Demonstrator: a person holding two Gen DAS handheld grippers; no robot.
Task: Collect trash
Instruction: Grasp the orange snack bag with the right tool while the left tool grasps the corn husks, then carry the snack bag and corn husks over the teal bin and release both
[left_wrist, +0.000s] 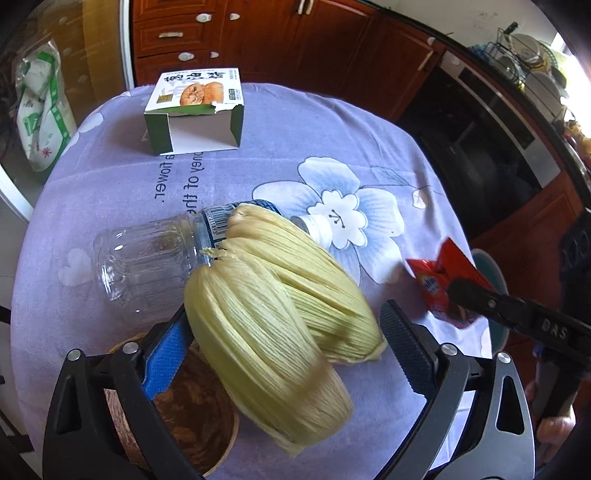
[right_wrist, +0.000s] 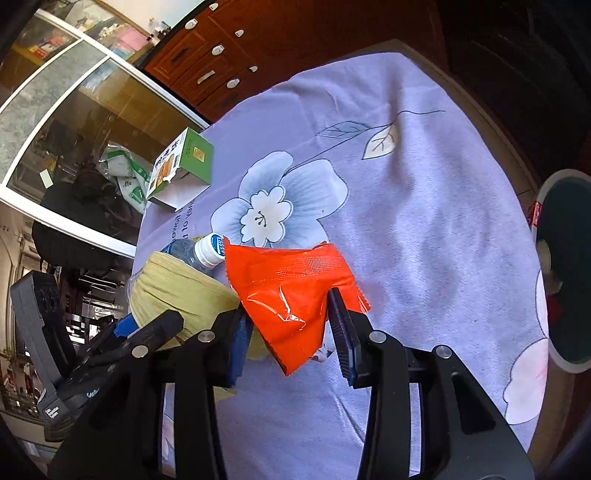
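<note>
Kitchen setting noted: dark red wooden cabinets (left_wrist: 258, 33) behind a round table under a lilac flower-print cloth (left_wrist: 280, 129).

Right gripper (right_wrist: 291, 317) clenched on a red snack wrapper (right_wrist: 291, 284), pads pinching its lower half; wrapper lifted clear of the cloth, glossy, creased foil with a serrated seal edge. Teal bin with a pale rim (right_wrist: 565, 266) at 3 o'clock of the table edge, apparently the drop point, some red scrap seemingly already inside.

Left gripper (left_wrist: 291, 332) wide and unclenched, jaws straddling the corn husks (left_wrist: 269, 321) without clear pressure from either pad; whether the left pad touches cannot be settled. Husks pale yellow, fibrous, ribbed lengthwise, two curled sheaves overlapping, lying over an empty clear plastic bottle (left_wrist: 147, 254) on its side, white cap toward 2 o'clock. Wooden bowl-like container (left_wrist: 192, 424) at 7 o'clock, below the left jaw.

Torn green-and-white cardboard box (left_wrist: 195, 107), open-fronted, untouched at 11 o'clock on the far side of the table.

Progress judged early to middling: wrapper in hand but not yet binned; husks, bottle and box remaining on the cloth.
</note>
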